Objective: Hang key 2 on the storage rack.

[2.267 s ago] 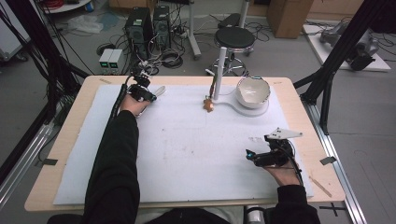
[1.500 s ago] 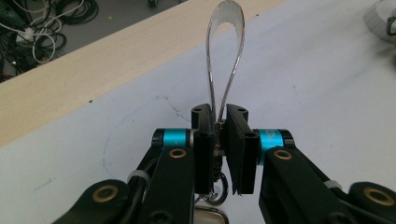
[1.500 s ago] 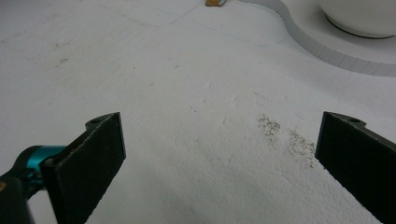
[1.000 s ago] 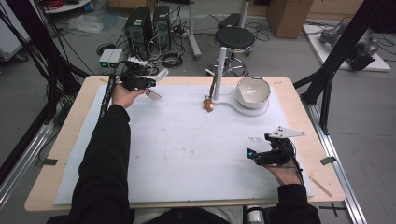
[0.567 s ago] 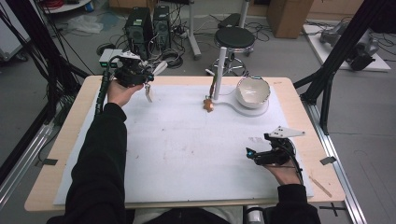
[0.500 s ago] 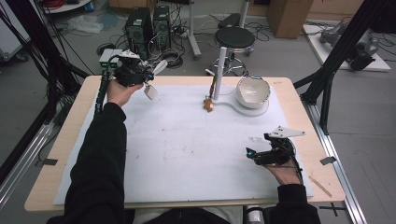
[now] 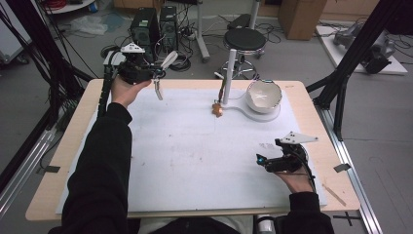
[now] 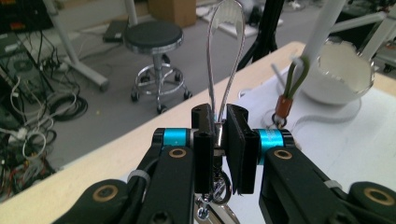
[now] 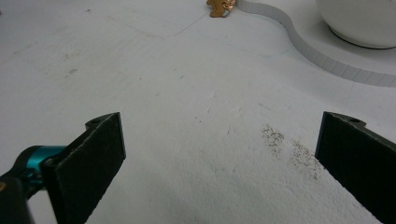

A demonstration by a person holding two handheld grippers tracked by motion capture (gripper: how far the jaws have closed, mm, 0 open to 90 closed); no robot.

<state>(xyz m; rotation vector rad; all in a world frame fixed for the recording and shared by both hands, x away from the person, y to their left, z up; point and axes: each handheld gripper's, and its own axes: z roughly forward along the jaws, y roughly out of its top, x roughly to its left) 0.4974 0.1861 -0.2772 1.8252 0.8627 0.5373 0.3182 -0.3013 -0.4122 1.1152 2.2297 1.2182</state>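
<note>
Table (image 7: 195,204) first: its white mat (image 7: 195,146) spreads toward me from the white bowl (image 7: 263,94), my landmark at the far right. My left gripper (image 8: 219,140) is raised over the far left corner, well left of the bowl, jaws clamped on a metal loop with keyring (image 8: 227,56). My right gripper (image 9: 219,163) rests near my edge, jaws wide, empty. I judge carrying is underway; hanging it beside the small copper charm (image 7: 217,111), just left of the bowl, comes next.
</note>
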